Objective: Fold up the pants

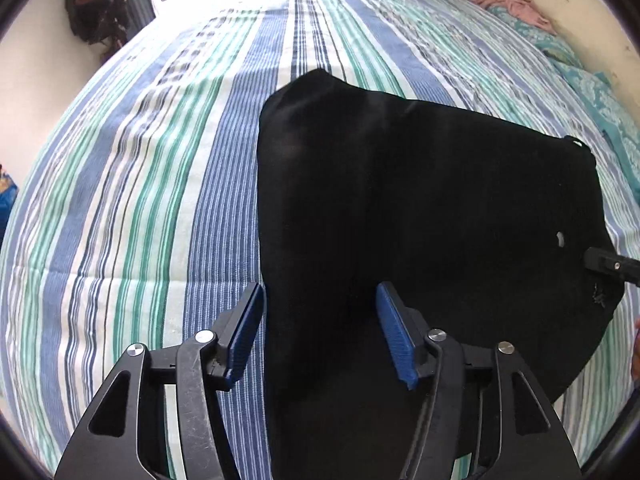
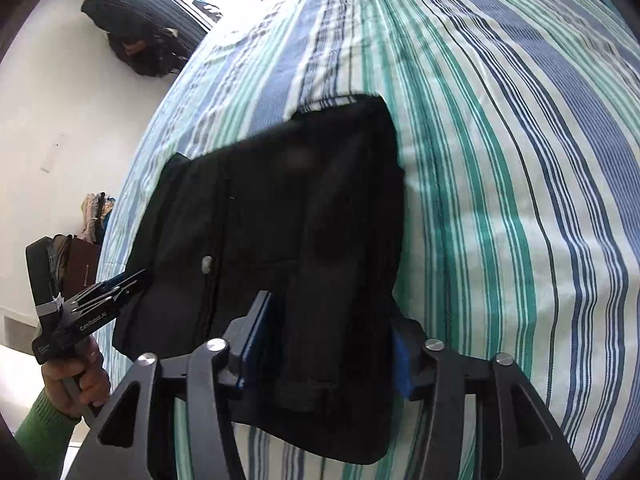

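Black pants (image 1: 420, 200) lie folded into a flat, roughly square bundle on the striped bed cover (image 1: 140, 200). My left gripper (image 1: 320, 328) hovers over the bundle's near left edge with its blue pads wide apart; one pad is off the cloth, the other above it. In the right wrist view the pants (image 2: 288, 208) show a button and seams. My right gripper (image 2: 330, 344) straddles the near right part of the bundle, its pads apart and not pinching. The left gripper (image 2: 132, 280) shows at the pants' left side, held by a hand (image 2: 76, 380) in a green sleeve.
A tip of the right gripper (image 1: 608, 266) pokes in at the pants' right edge. A teal patterned cloth (image 1: 592, 92) and a pink garment (image 1: 516, 6) lie at the bed's far right. A dark bag (image 2: 136, 44) hangs on the wall; folded clothes (image 2: 94, 216) are stacked beside the bed.
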### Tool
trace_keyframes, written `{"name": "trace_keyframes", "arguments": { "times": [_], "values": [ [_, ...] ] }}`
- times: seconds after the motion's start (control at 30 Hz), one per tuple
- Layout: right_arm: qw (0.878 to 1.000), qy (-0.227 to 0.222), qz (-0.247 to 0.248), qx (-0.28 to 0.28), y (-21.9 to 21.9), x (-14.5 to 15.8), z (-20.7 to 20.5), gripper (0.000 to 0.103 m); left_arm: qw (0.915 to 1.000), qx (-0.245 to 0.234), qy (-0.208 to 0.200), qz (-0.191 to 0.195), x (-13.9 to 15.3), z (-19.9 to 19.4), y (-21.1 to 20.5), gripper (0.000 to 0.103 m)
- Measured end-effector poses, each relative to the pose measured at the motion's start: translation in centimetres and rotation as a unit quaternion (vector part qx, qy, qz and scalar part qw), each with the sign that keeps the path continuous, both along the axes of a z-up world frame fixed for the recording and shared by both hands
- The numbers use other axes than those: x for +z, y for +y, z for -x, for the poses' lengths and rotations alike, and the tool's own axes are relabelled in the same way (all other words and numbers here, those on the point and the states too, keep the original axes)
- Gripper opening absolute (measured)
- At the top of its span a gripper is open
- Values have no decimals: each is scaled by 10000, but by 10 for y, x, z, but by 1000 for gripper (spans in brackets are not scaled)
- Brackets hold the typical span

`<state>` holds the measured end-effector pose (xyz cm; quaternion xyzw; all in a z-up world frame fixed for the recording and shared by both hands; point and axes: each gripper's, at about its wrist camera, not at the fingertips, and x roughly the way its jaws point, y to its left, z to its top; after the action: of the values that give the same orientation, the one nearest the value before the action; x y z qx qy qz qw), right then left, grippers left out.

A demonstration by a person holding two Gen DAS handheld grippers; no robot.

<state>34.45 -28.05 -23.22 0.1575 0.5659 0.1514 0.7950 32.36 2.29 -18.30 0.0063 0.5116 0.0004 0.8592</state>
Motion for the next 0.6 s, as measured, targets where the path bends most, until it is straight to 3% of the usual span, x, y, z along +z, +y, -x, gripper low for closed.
{"name": "trace_keyframes", "arguments": {
  "times": [0.03,0.13,0.2,0.27,0.33,0.43,0.6],
  "values": [
    [9998,-153,-90,-70,-6,-3,5,72,9999,26,-31,-103,2,3,1,76],
    [9988,-258,-321,-271,-21,0,19,77,9998,-6,-101,-169,16,14,8,79],
    [9977,-481,-220,-427,-29,16,35,81,9990,-30,-402,-213,33,35,10,80],
    [9948,-870,-54,-526,-37,41,54,88,9971,-75,-699,-294,49,59,14,87],
    [9900,-1262,247,-577,-39,65,81,103,9945,-109,-948,-442,62,83,13,90],
    [9824,-1705,546,-527,-36,96,123,103,9906,-94,-1207,-636,79,113,6,91],
    [9720,-1836,1276,-726,-21,112,177,103,9853,-100,-1609,-572,110,160,-15,94]
  ]
}}
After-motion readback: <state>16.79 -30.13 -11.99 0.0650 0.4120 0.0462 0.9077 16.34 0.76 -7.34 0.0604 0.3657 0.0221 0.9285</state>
